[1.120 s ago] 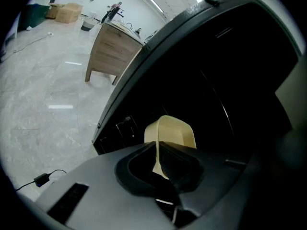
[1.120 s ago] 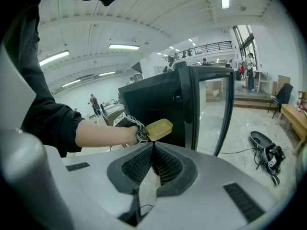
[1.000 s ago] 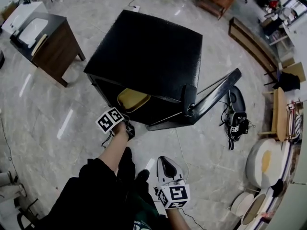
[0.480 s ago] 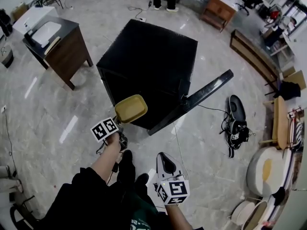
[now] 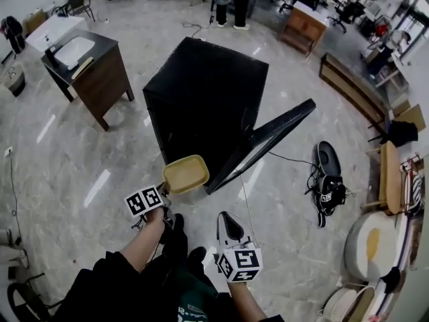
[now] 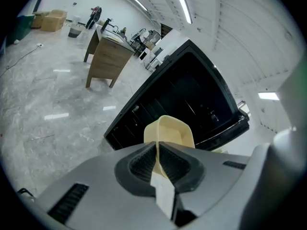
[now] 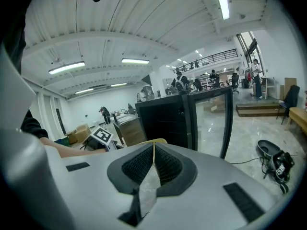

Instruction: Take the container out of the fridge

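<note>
**Container clear of fridge, held by left tool**

Left tool (image 6: 158,151): jaws nearly together, pinching the thin near rim of the yellow container (image 5: 186,174). The pads press on both faces of the rim. The container juts out ahead of the tool tips, open side up, and looks empty as far as its inside shows. It hangs in the air and touches nothing else.

Fridge (image 5: 204,86): black, standing on the floor (image 5: 80,159) just beyond the container, farther ahead of the left tool. Fridge door (image 5: 265,143) is swung wide open, off to the right of the left tool. The container is outside the opening, just in front of its lower edge.

Right tool (image 5: 231,229): jaws pressed together with nothing between them. It is held low and close to the person's body, to the right of the left tool and behind it, and is well apart from the container.

Wooden cabinet (image 5: 94,72) with a pale sink top stands far off to the left of the left tool.
</note>
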